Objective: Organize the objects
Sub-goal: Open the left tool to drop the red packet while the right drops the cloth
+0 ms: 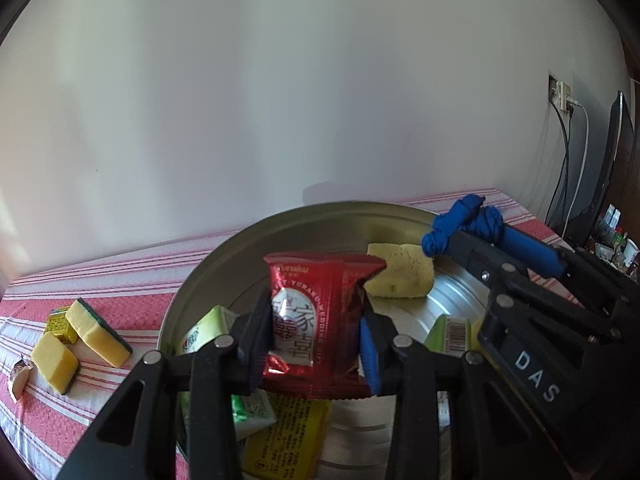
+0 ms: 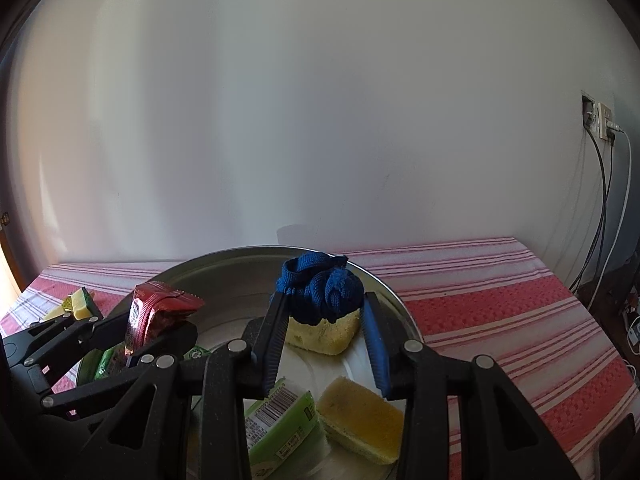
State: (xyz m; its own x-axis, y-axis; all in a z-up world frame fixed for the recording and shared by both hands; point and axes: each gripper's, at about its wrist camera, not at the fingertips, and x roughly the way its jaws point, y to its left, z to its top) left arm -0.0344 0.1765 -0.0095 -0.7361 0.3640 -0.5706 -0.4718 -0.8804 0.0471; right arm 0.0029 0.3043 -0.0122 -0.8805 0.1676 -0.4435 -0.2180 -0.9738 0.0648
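Note:
My left gripper (image 1: 316,340) is shut on a red snack packet (image 1: 316,316) and holds it above the round metal tray (image 1: 208,272). My right gripper (image 2: 324,312) is shut on a knotted blue cloth (image 2: 320,288), held over the tray's far side (image 2: 224,280), just above a yellow sponge (image 2: 324,334). In the left wrist view the blue cloth (image 1: 464,224) and the right gripper (image 1: 464,240) come in from the right. In the right wrist view the red packet (image 2: 156,312) shows at the left in the left gripper (image 2: 148,332).
The tray holds green packets (image 2: 280,424), a yellow packet (image 1: 284,436) and another sponge (image 2: 360,420). Two yellow-green sponges (image 1: 96,332) and a small yellow box (image 1: 60,322) lie on the red striped tablecloth (image 2: 500,320) left of the tray. A wall stands behind, cables at right.

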